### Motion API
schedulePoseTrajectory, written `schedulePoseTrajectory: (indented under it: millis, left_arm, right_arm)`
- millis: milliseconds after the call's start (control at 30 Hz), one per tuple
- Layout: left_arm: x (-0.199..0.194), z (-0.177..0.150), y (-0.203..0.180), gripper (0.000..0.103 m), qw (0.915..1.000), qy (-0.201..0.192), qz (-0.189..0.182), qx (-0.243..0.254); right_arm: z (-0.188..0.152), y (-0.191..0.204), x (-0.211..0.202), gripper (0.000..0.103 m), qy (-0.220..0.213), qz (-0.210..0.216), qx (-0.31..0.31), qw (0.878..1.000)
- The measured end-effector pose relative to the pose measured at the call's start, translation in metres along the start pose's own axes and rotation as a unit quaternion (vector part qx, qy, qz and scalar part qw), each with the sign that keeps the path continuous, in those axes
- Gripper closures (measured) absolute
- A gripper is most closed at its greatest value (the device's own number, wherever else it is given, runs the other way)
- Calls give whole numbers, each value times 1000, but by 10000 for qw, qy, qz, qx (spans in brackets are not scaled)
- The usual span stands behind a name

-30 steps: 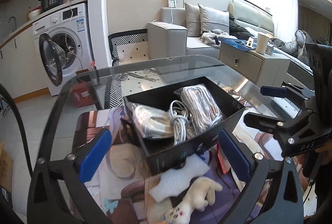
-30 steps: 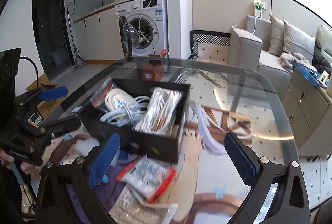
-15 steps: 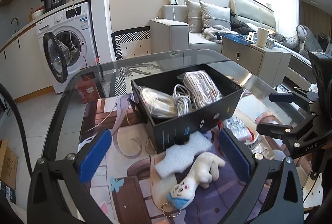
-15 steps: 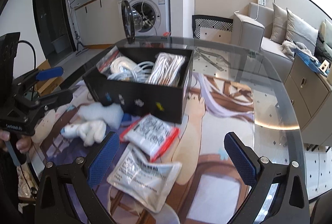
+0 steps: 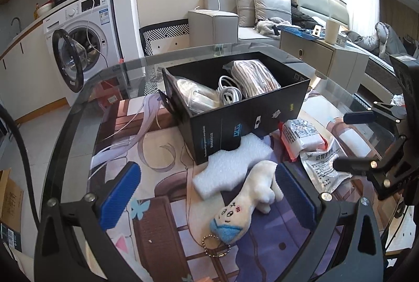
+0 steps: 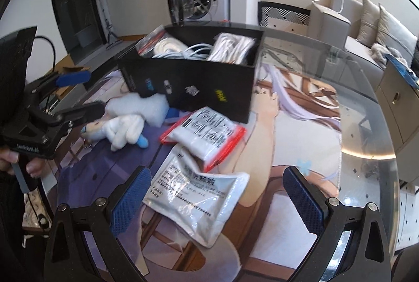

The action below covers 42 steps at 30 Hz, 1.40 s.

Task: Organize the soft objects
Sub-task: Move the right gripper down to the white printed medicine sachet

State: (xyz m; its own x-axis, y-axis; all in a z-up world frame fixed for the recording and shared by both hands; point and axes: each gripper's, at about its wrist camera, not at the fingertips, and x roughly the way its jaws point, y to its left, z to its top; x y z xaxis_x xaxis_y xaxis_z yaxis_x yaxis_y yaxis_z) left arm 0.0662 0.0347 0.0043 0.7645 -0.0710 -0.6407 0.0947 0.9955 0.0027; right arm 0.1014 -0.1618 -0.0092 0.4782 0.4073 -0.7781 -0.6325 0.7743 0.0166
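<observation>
A black box (image 5: pixel 243 117) holds bagged white cables (image 5: pixel 251 79); it also shows in the right wrist view (image 6: pixel 193 83). In front of it lie a white foam piece (image 5: pixel 230 167), a white plush toy (image 5: pixel 248 201) with a blue face and bead chain, a red-edged bag (image 6: pixel 207 135) and a silver printed pouch (image 6: pixel 199 193). My left gripper (image 5: pixel 209 195) is open and empty, low over the plush toy. My right gripper (image 6: pixel 217 195) is open and empty over the silver pouch.
The round glass table (image 5: pixel 76 109) carries a printed mat (image 6: pixel 296 140). Its rim curves close on the left and right. A washing machine (image 5: pixel 83 36), sofa (image 5: pixel 262 17) and side cabinet (image 5: pixel 322 54) stand beyond.
Both grippers have pulled back from the box toward the near edge and dropped lower. The plush toy, foam and bags have come into full view. Both stay open.
</observation>
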Motion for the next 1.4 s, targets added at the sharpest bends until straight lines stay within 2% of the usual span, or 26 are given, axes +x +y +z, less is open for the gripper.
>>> schedulePoseTrajectory:
  millis: [433, 767, 1067, 1267, 1400]
  left_arm:
    - [5, -3, -7, 0, 9999, 105, -40, 125]
    - [7, -3, -7, 0, 9998, 139, -50, 118]
    - [6, -5, -6, 0, 9998, 149, -66, 153]
    - [7, -5, -7, 0, 9997, 170, -74, 179]
    - [7, -6, -7, 0, 9996, 181, -82, 176]
  right_arm:
    - [-5, 20, 21, 1, 359, 183, -250, 9989]
    - [0, 37, 37, 1, 398, -108, -246, 9988]
    - [-7, 19, 31, 1, 517, 62, -389, 9979]
    - [-12, 3, 25, 1, 542, 60, -380, 9978]
    - [-11, 6, 27, 1, 503, 11, -332, 9982]
